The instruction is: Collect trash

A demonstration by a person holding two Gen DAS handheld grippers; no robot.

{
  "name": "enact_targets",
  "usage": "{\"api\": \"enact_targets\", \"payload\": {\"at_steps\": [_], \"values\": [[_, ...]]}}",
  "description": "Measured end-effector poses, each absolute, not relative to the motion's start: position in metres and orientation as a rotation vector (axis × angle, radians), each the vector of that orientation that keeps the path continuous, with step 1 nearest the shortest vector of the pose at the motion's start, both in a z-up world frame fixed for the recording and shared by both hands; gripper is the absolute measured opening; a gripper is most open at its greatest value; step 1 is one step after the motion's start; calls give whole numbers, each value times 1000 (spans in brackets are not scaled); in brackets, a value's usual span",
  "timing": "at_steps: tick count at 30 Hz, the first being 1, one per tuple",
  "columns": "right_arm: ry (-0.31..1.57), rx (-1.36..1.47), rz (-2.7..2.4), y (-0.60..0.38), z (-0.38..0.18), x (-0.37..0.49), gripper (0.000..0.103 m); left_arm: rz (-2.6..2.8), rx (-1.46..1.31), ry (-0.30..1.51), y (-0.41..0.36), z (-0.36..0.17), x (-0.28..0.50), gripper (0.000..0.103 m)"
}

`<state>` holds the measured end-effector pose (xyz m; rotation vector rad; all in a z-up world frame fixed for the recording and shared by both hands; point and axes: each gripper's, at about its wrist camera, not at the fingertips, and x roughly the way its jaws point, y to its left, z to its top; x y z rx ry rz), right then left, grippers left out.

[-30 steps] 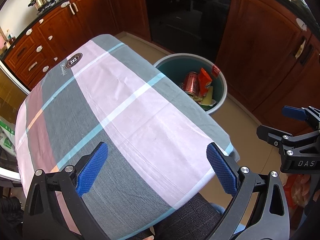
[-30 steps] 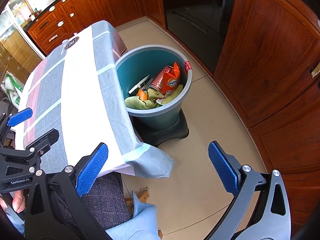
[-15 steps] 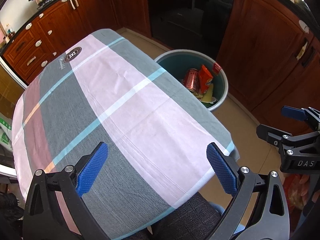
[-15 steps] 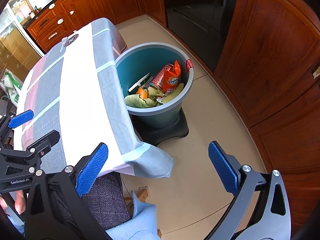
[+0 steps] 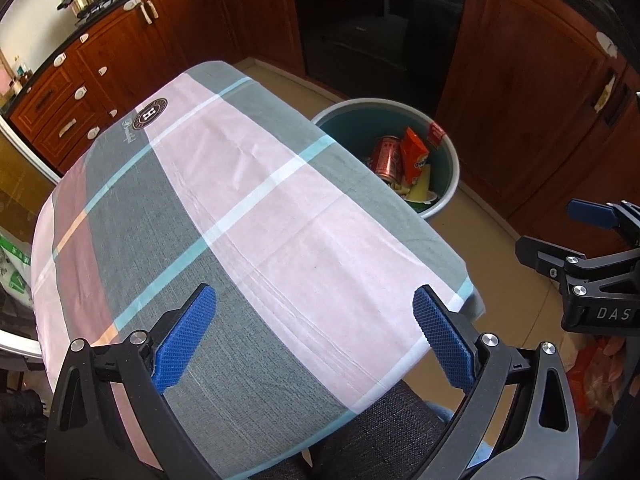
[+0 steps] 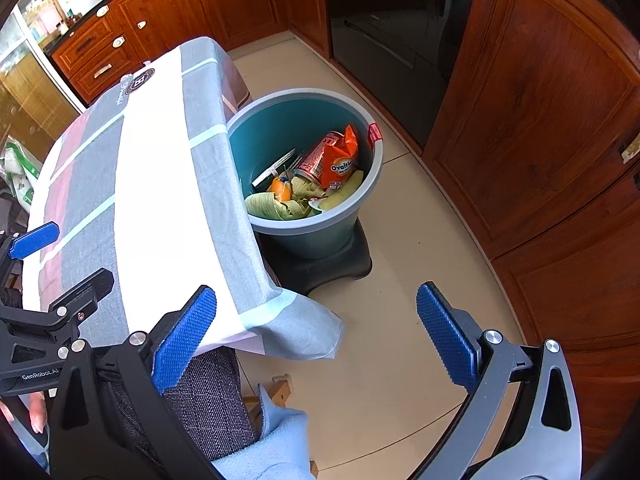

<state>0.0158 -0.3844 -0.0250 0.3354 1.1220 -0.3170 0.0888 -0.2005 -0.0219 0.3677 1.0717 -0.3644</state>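
Both my grippers empty, jaws spread wide: left gripper [image 5: 314, 340] over checked tablecloth [image 5: 248, 216], right gripper [image 6: 316, 340] over floor off table's corner. Teal bin [image 6: 370, 184] stands on dark base [image 6: 336, 264] beside table's far right edge, well ahead of my right gripper. Bin holds red can [image 6: 316, 160], orange Ovaltine pouch [image 6: 344, 160], yellow-green husks [image 6: 280, 208], small orange item, white strip. My tools tilted downward, side by side.

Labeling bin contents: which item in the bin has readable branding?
The orange pouch in the bin: "Ovaltine" is printed on it. The red can beside it has unreadable print; the rest shows no print.
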Motion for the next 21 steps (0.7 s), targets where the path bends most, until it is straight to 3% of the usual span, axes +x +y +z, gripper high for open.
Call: {"api": "enact_targets", "payload": {"at_steps": [21], "values": [[1119, 306, -318, -381, -22, 19, 96, -356, 345, 1096, -196, -23, 91, 99]]}}
